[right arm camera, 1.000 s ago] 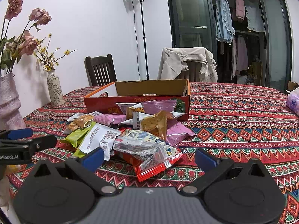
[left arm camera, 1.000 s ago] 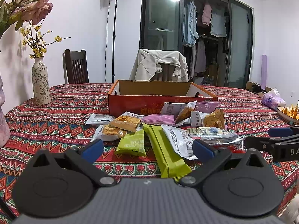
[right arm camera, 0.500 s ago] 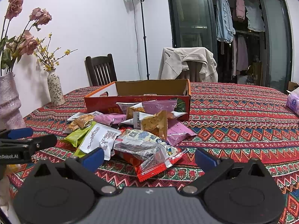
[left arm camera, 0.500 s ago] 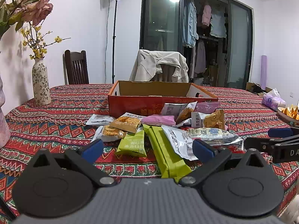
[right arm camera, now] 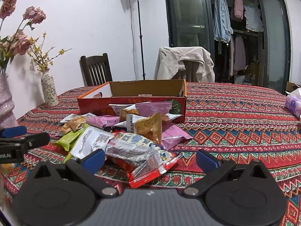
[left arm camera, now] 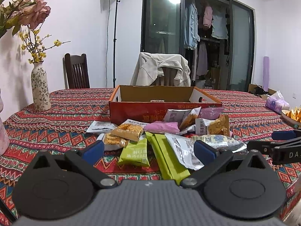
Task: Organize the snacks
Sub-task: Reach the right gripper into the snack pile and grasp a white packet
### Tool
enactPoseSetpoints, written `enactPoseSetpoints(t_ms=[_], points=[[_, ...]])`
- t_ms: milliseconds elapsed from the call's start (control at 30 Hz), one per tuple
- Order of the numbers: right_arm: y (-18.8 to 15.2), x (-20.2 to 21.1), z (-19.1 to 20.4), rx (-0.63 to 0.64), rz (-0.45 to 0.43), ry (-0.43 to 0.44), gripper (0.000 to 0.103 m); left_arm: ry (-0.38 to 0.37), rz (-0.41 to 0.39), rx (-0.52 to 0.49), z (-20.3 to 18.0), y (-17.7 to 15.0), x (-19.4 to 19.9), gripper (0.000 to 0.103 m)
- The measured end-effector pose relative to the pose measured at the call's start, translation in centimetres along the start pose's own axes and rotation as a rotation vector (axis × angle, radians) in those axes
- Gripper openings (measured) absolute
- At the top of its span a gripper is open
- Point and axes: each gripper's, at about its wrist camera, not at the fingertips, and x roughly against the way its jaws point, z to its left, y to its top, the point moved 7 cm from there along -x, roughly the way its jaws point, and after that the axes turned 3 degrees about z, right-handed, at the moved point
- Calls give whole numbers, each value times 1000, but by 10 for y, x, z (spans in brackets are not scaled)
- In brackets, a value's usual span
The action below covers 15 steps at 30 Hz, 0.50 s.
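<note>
A pile of snack packets [left arm camera: 165,137] lies on the patterned tablecloth in front of an open red cardboard box [left arm camera: 163,111]; the pile [right arm camera: 131,131] and the box [right arm camera: 131,101] also show in the right wrist view. My left gripper [left arm camera: 148,150] is open and empty, just short of the green packets [left arm camera: 135,152]. My right gripper [right arm camera: 150,159] is open and empty, just short of a red-edged clear packet [right arm camera: 148,162]. Each gripper shows at the edge of the other's view.
A patterned vase [left arm camera: 40,88] and a pink vase [right arm camera: 5,101] stand at the table's left. A plate of chips [left arm camera: 293,113] and a tissue pack [left arm camera: 275,101] sit at the right. Chairs [left arm camera: 77,71] stand behind the table.
</note>
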Motion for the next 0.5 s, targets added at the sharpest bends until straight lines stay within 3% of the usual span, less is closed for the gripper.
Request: enactPoseSetpoints(t_ms=[300, 500], points=[[23, -32, -7, 25, 0, -19, 103, 29, 4, 12, 14, 11, -22, 103], [39, -66, 1, 62, 66, -12, 97, 49, 19, 26, 23, 14, -34, 103]])
